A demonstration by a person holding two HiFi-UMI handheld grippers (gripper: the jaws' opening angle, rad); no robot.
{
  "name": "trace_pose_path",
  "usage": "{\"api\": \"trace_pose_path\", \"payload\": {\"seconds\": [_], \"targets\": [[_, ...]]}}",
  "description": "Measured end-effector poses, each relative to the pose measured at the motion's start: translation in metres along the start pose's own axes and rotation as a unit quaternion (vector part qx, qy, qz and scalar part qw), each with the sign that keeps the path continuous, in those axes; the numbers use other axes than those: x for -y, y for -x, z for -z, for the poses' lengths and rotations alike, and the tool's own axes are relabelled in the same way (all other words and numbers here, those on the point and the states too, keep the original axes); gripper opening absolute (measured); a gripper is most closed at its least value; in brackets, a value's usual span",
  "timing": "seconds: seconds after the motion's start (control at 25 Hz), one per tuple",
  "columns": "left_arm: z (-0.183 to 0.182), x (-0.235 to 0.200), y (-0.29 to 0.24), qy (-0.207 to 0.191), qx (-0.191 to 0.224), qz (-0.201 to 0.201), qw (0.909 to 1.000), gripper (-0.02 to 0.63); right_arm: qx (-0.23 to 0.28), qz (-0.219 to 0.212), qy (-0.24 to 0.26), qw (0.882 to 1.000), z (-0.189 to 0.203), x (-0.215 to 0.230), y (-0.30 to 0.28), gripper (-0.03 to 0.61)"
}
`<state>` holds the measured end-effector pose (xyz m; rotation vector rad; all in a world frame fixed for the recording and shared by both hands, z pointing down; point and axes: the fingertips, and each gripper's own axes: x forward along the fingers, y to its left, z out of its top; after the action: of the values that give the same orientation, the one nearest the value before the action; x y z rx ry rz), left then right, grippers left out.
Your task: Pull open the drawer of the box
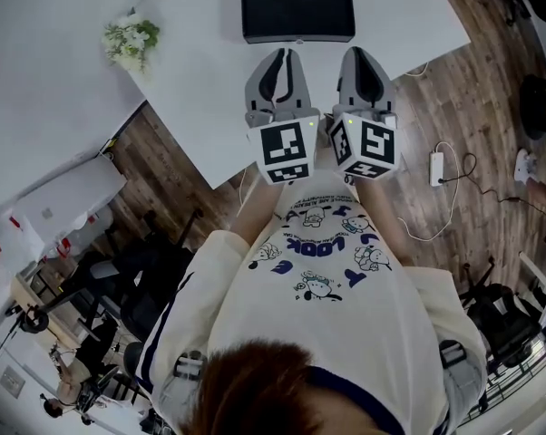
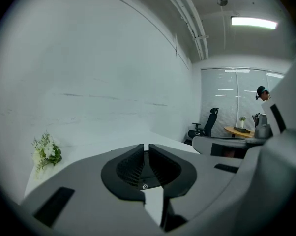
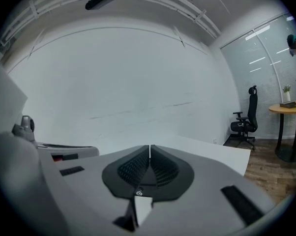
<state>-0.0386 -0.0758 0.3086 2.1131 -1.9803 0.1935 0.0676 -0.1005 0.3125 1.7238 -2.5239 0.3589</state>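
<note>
- The person is standing at the near corner of the white worktop (image 1: 200, 107), holding both tools out side by side over it.
- The left tool (image 1: 279, 54) is showing its jaws drawn together with only a sliver between them and nothing caught there; in its own view (image 2: 146, 146) I am seeing only bare wall and worktop ahead.
- The right tool (image 1: 359, 53) is likewise closed and empty, its jaws meeting in its own view (image 3: 149, 146).
- The black rectangular box (image 1: 297, 12) is sitting toward the far side of the worktop, well back from the near corner, straight ahead of both tools and apart from them.
- Its long axis is running crosswise to the way the tools are pointing, so a long face is turned toward the person.
- The drawer is not standing out from the box; I cannot make out a handle from here.
- Both tools are looking about equally near; the left one is lining up nearer the middle of the box, the right one with its right end, so I am judging the left better placed for a central pull.
- A small bunch of white flowers (image 1: 131, 42) is lying near the worktop's left edge, well clear of the box.
</note>
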Motion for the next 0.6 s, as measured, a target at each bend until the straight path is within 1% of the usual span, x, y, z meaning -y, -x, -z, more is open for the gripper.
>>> {"api": "trace_pose_path", "payload": {"seconds": [0.32,0.6], "targets": [[0.008,0.000,-0.022,-0.004,-0.018,0.018,0.9997,0.021,-0.009,0.007,-0.001,1.000,0.003,0.002,-0.024,0.031],[0.020,-0.008,-0.033,0.003,-0.038,0.019,0.9991,0.021,-0.024,0.012,0.000,1.000,0.013,0.004,-0.038,0.031]]}}
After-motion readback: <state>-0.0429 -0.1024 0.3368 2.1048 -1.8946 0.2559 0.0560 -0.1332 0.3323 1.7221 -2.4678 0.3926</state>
